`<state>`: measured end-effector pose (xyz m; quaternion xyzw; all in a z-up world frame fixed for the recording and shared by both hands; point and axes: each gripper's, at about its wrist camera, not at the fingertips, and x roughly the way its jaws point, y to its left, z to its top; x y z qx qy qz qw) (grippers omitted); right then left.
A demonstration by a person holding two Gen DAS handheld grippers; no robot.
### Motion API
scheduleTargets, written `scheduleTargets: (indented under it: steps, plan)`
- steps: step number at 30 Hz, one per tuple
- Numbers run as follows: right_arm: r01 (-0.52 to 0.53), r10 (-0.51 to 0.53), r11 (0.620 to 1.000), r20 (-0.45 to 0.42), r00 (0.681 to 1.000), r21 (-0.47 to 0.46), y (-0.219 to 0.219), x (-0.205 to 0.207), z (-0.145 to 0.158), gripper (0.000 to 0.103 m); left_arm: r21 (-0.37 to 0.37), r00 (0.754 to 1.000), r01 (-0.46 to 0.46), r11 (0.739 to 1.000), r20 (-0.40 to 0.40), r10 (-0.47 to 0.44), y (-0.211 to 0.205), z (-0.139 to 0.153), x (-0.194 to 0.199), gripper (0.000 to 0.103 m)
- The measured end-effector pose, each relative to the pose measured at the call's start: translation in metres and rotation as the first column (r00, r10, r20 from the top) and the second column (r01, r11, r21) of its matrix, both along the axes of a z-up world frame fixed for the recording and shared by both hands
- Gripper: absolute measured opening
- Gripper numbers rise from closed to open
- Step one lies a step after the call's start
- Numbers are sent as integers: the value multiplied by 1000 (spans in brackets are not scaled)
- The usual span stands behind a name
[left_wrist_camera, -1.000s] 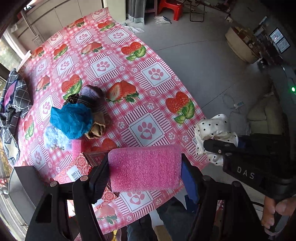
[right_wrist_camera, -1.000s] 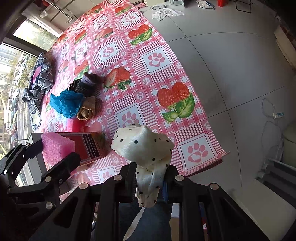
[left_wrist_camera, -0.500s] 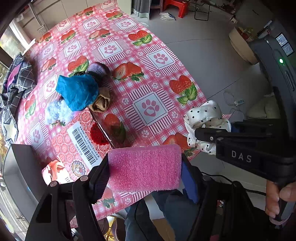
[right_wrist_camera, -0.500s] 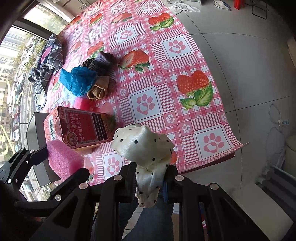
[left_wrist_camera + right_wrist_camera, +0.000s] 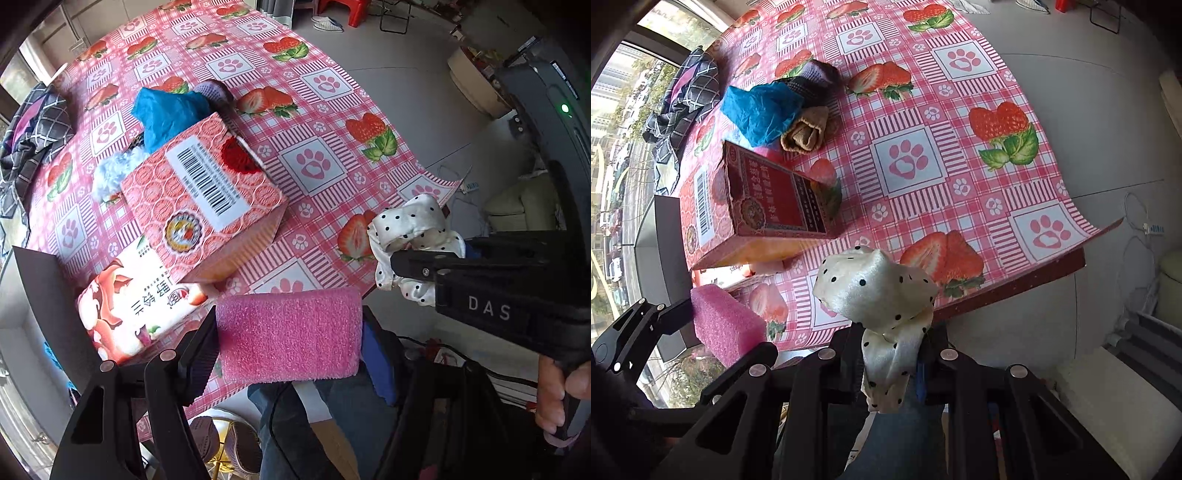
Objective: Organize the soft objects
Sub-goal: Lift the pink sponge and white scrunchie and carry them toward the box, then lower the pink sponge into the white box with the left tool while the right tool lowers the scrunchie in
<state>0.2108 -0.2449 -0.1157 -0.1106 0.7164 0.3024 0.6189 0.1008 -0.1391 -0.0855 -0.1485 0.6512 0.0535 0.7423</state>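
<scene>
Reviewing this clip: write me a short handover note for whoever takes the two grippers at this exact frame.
Left gripper: shut on the pink foam block, held above the table's near edge.
Right gripper: shut on the white polka-dot cloth, also in the air near that edge.
On the tablecloth: blue cloth, tan rolled cloth, dark knit item and a fluffy pale-blue piece, bunched behind the red box.
Done: two soft items picked up.
Left: place both, then handle the remaining pile.
</scene>
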Motion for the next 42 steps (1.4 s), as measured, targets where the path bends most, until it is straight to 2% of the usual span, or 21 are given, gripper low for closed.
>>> scheduleTargets:
  steps: [8,15,21,31,35,42]
  plan:
    - [-24,24,1000,1,1000,-9,25,-45,3,22,22,999,-40,999,8,40,31,0,-44,74]
    - [-103,102,995,19,995,1,63,-78,12,22,44,991,-136,990,23,135,70,5,-83,74]
    - [-198,197,980,42,979,14,100,-105,21,22,56,971,-238,970,30,237,103,8,-117,73]
    - [-346,343,938,71,937,28,154,-146,36,22,54,912,-411,910,45,409,146,11,-170,73]
    - [-405,401,914,86,912,34,172,-163,43,22,60,878,-479,876,46,477,163,10,-190,73]
    - [-482,476,875,109,873,40,200,-189,54,22,100,805,-593,799,66,589,191,10,-230,73]
